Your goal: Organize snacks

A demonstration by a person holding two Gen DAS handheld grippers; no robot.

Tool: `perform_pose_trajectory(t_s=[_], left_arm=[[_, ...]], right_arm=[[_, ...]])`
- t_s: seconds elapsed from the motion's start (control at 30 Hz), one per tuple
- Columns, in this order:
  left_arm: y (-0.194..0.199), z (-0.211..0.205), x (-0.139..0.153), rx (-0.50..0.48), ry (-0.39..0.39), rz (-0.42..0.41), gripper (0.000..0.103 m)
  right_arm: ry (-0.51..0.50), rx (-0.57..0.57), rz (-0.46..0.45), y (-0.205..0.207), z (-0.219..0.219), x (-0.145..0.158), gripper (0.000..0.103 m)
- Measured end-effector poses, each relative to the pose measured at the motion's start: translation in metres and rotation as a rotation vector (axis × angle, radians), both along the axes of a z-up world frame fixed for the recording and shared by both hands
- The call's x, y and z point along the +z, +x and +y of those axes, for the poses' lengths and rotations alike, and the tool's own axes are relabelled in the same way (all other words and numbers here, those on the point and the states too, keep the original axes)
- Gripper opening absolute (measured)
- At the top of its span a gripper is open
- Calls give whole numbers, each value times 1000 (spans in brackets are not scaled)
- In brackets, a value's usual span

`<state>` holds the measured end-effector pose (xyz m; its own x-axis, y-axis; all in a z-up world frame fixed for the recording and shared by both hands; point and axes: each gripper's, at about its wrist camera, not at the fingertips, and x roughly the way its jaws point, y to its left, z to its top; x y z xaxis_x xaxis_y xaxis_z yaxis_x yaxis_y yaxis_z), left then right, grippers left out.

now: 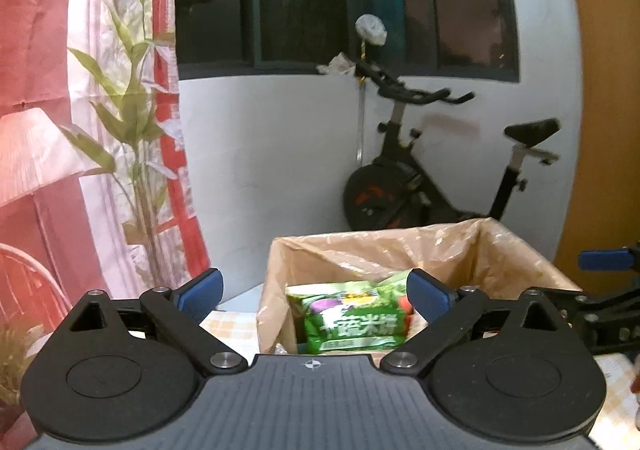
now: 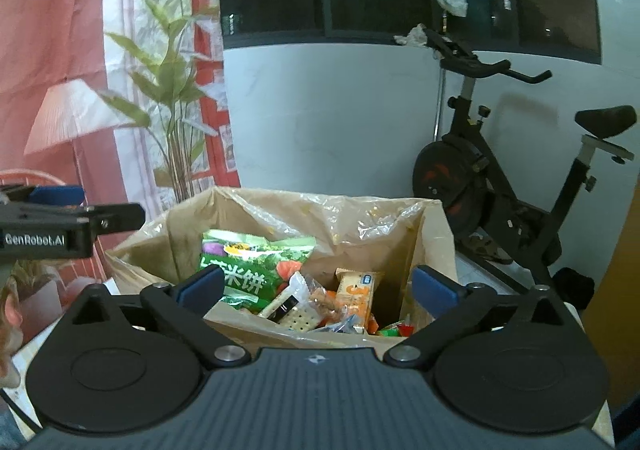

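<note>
A cardboard box [image 1: 276,290] lined with clear plastic stands on the table; it also shows in the right wrist view [image 2: 436,242]. A green rice-cracker bag [image 1: 352,324] lies inside it, also visible from the right [image 2: 256,262]. Beside the bag lie an orange snack pack [image 2: 356,296], a cracker pack [image 2: 294,310] and several small wrapped snacks. My left gripper [image 1: 316,290] is open and empty, above the box's near edge. My right gripper [image 2: 318,286] is open and empty, above the box's near side. Each gripper shows at the edge of the other's view.
The box sits on a checked tablecloth [image 1: 228,324]. An exercise bike [image 2: 500,186] stands behind against a white wall. A patterned curtain with a lamp and plant print [image 1: 120,110] hangs at the left. A wooden panel [image 1: 600,130] is at the right.
</note>
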<state>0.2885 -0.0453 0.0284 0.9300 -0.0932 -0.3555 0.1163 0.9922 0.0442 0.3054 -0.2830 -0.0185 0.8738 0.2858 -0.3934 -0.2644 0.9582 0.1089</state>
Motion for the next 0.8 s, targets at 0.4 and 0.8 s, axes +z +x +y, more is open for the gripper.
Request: perform_pose_trajectory(t_s=[0.4,0.8], left_arm=[[-46,2,24,-2,2,-75,99],[-67,12,31,20,-46,-79,99]], right_arm=[[20,-104,-35,-47,-1,26,103],[28,-109,-51,-72,4,35,103]])
